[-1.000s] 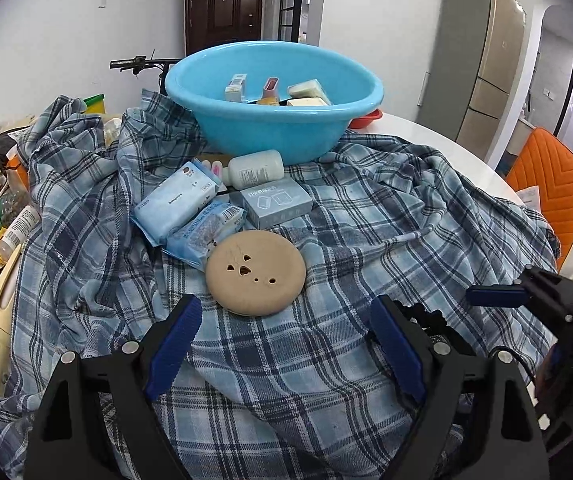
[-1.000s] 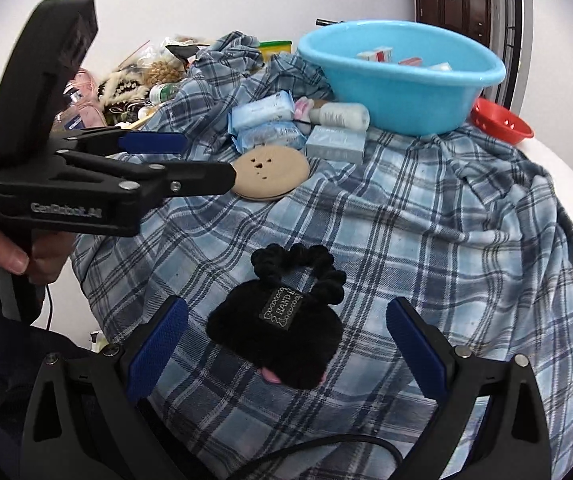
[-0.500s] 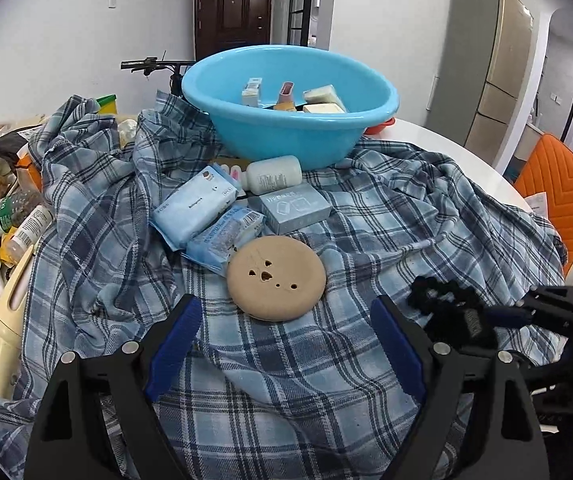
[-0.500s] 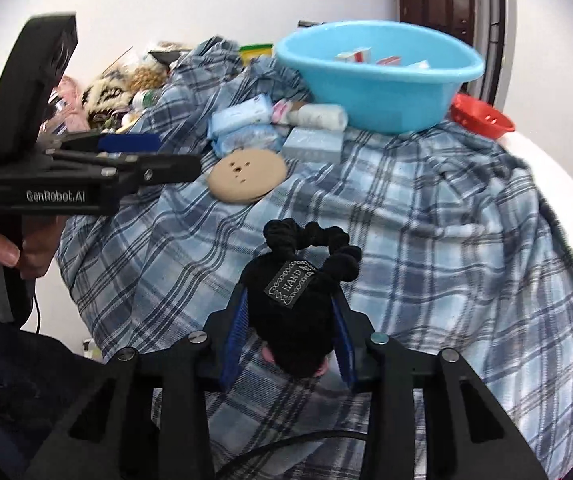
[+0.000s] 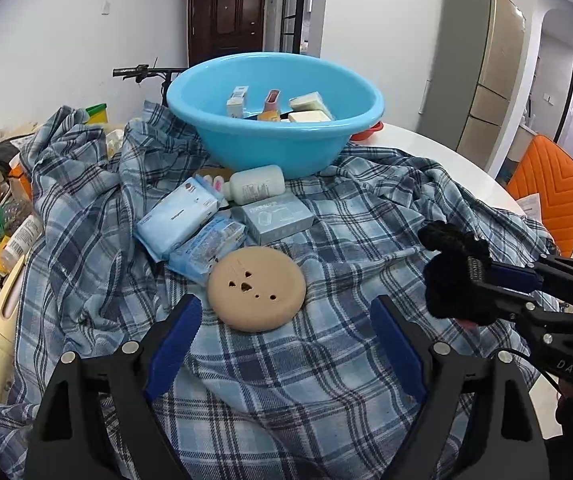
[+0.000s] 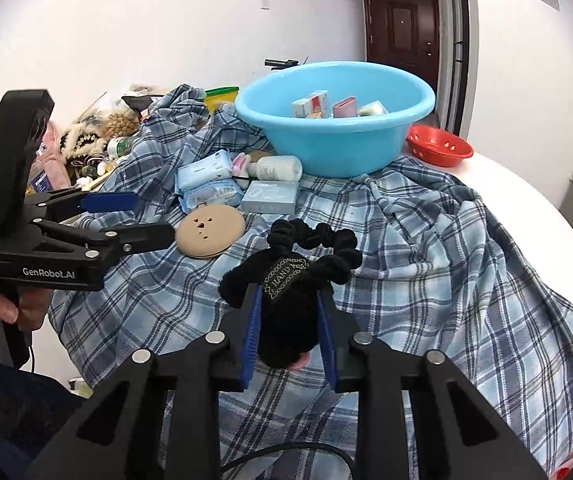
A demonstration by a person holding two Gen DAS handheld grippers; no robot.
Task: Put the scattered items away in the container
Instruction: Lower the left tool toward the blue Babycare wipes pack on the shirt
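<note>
Right gripper [image 6: 288, 334] jaws have just closed, pinching the black scrunchie [image 6: 292, 276]: soft, light, squashy (grip its bunched middle). Blue basin [image 6: 334, 120] at 12 o'clock. Left gripper [image 5: 282, 344] jaws spread, empty.

Bright, even indoor light, sharp focus, soft shadows, strong fisheye bending at edges.

We see a black scrunchie [image 6: 286, 300] pinched upright, off the cloth; a tan disc [image 5: 256, 288], packs and a bottle lie before the blue basin [image 5: 274, 120].
</note>
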